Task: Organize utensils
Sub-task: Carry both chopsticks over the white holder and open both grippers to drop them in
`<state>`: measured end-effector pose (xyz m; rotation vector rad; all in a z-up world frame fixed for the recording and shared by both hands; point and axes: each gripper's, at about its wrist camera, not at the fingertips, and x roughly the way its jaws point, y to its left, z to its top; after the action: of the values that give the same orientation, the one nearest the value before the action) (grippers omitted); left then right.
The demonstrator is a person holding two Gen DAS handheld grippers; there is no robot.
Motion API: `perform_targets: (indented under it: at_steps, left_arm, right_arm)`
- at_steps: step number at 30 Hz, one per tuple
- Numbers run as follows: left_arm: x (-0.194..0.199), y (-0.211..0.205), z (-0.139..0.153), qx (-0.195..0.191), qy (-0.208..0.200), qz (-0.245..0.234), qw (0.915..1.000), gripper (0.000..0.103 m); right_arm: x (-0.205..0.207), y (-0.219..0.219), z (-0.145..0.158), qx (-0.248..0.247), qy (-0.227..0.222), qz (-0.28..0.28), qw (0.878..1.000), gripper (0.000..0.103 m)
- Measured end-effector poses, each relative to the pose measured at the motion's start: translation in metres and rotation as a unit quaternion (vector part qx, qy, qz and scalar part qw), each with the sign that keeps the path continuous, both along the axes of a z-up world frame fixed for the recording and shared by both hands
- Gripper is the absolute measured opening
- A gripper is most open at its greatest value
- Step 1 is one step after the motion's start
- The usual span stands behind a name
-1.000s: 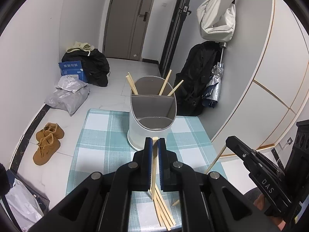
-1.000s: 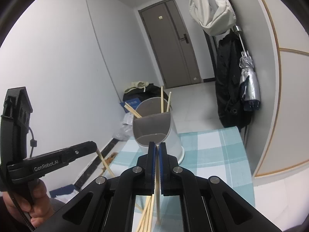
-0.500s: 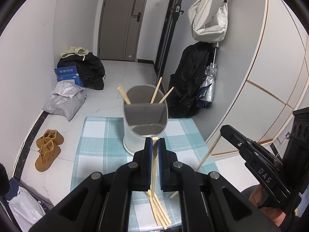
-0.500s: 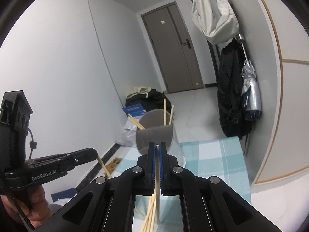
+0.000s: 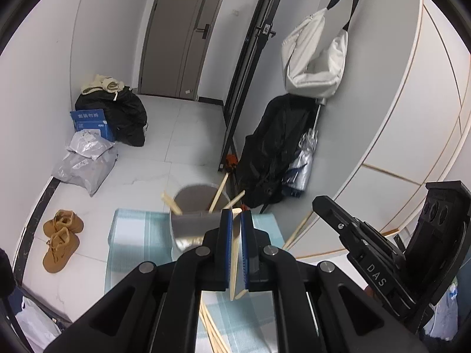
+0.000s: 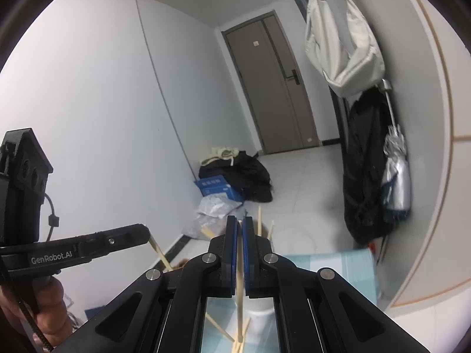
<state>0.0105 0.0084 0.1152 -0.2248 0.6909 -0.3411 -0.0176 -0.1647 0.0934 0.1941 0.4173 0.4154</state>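
Above the checked worktop (image 5: 129,229), the left gripper (image 5: 234,216) has its jaws clamped on a wooden chopstick (image 5: 235,253) whose long axis runs along the fingers, tip toward the grey utensil holder (image 5: 191,226). The right gripper (image 6: 240,223) likewise pinches another chopstick (image 6: 240,288), hanging steeply down over the loose chopsticks (image 6: 240,344) on the worktop.

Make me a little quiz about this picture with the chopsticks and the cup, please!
1. True or false: the left gripper is empty.
2. What does the right gripper pinch?
A) a spoon B) a chopstick C) a shoe
3. Fill in: more chopsticks stand in the grey ___ on the checked cloth.

Key:
1. False, it pinches a chopstick.
2. B, a chopstick.
3. holder.
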Motion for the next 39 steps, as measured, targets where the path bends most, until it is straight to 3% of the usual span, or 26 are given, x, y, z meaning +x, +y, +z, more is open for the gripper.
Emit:
perform_targets:
  at_steps: [12,19,30,39]
  left_arm:
    - [0.055,0.013,0.034,-0.020,-0.010,0.009,0.9997,0.002]
    - [0.086,0.022,0.032,-0.020,-0.011,0.019,0.9996,0.002]
    - [0.123,0.037,0.000,-0.005,0.001,0.031,0.9995,0.002]
    - [0.123,0.035,-0.013,0.019,-0.006,0.030,0.9994,0.002]
  right_arm:
    - [0.060,0.014,0.051,0.004,-0.026,0.023,0.999,0.003]
    - [0.098,0.021,0.064,0.009,-0.032,0.024,0.999,0.003]
    - [0.145,0.037,0.047,0.004,-0.030,0.018,0.999,0.003]
    - [0.153,0.048,0.016,-0.022,-0.009,0.020,1.000,0.003]
